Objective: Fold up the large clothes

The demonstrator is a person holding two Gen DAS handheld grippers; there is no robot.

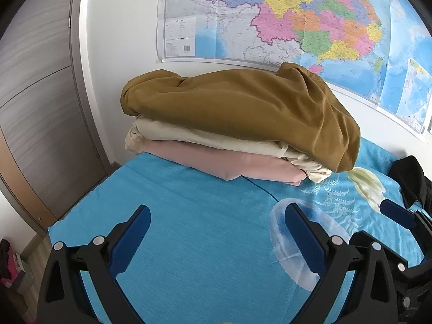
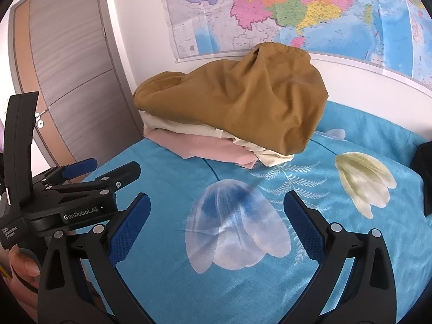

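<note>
Left hand-held gripper (image 1: 217, 232): hovering w/ jaws apart, holding nothing.
Right hand-held gripper (image 2: 217, 221): hovering, jaws apart, nothing between.
Clothes (image 1: 237, 124): sitting stacked on bed (image 1: 189, 205), brown on top, by wall under map (image 1: 297, 19).

Both pictures are bright, lit by soft daylight. The wall (image 1: 121, 40) looks almost white with glare. The clothes (image 1: 237, 118) drop only a faint shadow on the bed (image 1: 189, 216). Most things look sharp. The lens bends straight lines, so the map (image 2: 297, 13) and the door (image 2: 67, 67) curve near the sides. The corners go black. A hand (image 2: 21, 267) low at the left edge is blurry.
</note>
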